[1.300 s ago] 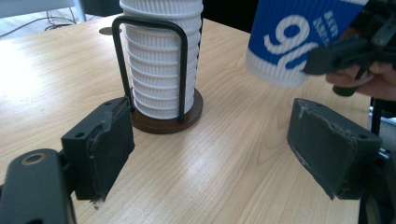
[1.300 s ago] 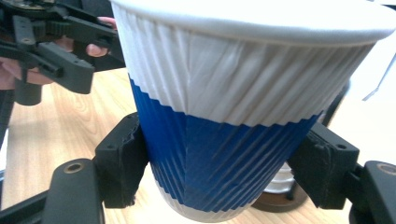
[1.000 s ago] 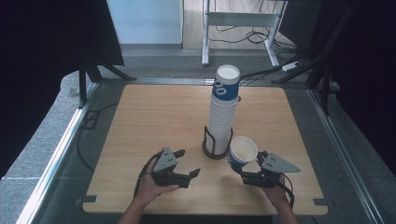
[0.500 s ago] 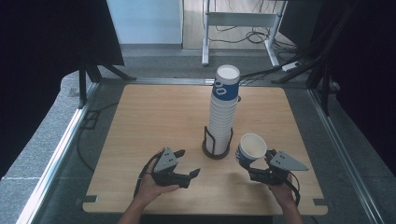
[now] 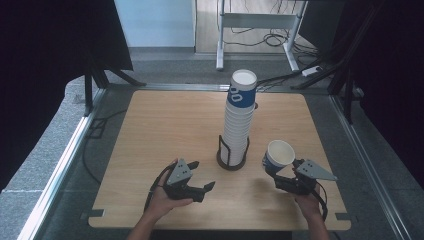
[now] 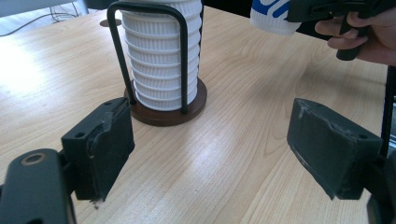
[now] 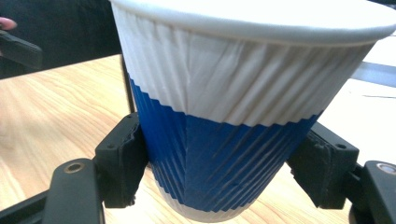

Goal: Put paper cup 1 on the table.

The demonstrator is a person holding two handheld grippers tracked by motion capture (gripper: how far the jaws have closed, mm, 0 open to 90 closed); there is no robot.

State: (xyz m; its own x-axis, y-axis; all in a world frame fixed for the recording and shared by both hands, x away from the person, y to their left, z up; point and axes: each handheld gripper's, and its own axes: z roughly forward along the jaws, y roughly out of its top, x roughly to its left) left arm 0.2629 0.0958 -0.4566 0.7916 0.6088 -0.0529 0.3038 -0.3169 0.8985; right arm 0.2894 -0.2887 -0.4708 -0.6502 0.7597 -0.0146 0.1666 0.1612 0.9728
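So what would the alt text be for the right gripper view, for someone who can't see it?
A ribbed paper cup, white on top and blue below, sits upright and close to the camera, clamped on both sides by the black tongs. Behind it lies a light wooden table.

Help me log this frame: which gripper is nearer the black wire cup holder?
Left. The left gripper sits just short of the black wire cup holder, jaws empty; the right gripper holds a blue-and-white paper cup further to its side.

held cup [image 5: 278,156] farther from stack [image 5: 236,125]
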